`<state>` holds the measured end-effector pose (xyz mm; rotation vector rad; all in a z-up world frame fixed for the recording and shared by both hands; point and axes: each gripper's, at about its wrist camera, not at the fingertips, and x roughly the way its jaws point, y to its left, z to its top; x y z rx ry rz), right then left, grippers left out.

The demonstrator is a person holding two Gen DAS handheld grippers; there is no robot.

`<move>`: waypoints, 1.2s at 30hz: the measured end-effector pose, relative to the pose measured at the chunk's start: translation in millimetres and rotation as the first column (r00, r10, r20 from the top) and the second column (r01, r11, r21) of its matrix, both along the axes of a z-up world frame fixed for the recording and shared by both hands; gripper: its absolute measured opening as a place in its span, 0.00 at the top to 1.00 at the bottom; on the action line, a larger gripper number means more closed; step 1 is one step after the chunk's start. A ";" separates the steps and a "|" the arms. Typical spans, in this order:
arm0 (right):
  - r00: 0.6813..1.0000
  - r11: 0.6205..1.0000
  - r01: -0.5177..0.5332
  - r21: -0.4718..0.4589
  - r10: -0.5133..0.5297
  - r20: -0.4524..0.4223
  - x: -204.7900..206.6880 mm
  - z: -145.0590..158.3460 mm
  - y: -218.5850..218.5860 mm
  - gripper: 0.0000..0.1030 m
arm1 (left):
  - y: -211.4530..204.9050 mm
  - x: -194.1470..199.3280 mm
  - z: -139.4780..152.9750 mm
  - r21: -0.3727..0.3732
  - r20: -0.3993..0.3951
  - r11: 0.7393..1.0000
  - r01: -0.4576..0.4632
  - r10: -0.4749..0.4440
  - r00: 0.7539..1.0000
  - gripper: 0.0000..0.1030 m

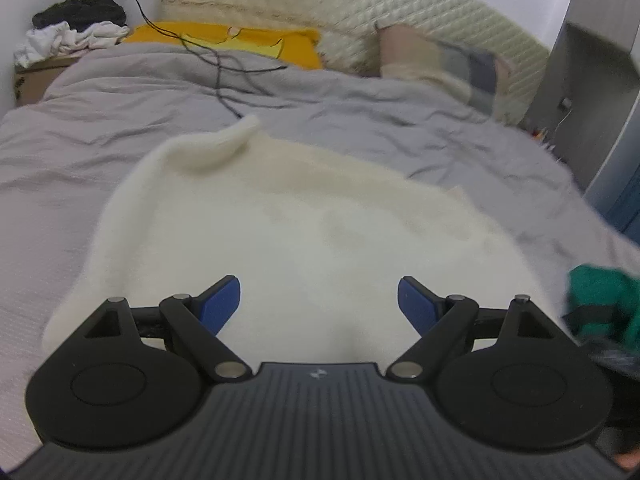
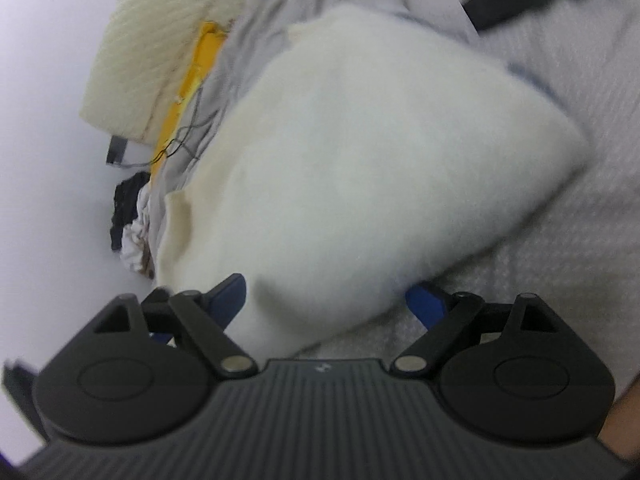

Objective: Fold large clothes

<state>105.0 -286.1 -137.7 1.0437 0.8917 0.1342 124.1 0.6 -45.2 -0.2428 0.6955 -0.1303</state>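
A white fluffy garment (image 1: pixel 300 240) lies folded on the grey bed cover (image 1: pixel 120 128), with one corner curled up at its far end. My left gripper (image 1: pixel 320 292) hovers over its near edge, jaws wide apart with nothing between the blue pads (image 1: pixel 222 300). In the right wrist view, which is rolled sideways, the same garment (image 2: pixel 380 140) fills the middle. My right gripper (image 2: pixel 326 296) is open, and a near corner of the garment sits between its spread fingers, not pinched.
A yellow pillow (image 1: pixel 224 36) and a black cable (image 1: pixel 216 64) lie at the head of the bed under a cream quilted headboard (image 1: pixel 360 8). A pile of dark and white clothes (image 1: pixel 76 28) sits on a box at far left. A green sleeve (image 1: pixel 604 296) shows at right.
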 end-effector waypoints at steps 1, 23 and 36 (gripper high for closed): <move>1.000 1.000 0.007 0.020 -0.007 -0.009 1.7 -5.1 -2.5 0.13 | -0.6 -2.8 4.7 -0.036 0.008 0.999 0.013 -0.013 1.000 0.14; 0.993 0.978 -0.020 0.207 -0.004 0.115 54.8 24.9 -35.8 0.60 | -39.0 1.0 -3.9 -0.573 -0.126 0.815 0.083 -0.188 0.974 0.08; 0.987 0.960 0.002 0.281 -0.048 0.155 41.5 12.6 -48.5 0.60 | -27.6 23.8 -72.9 -0.670 -0.330 0.723 -0.167 -0.089 0.940 0.08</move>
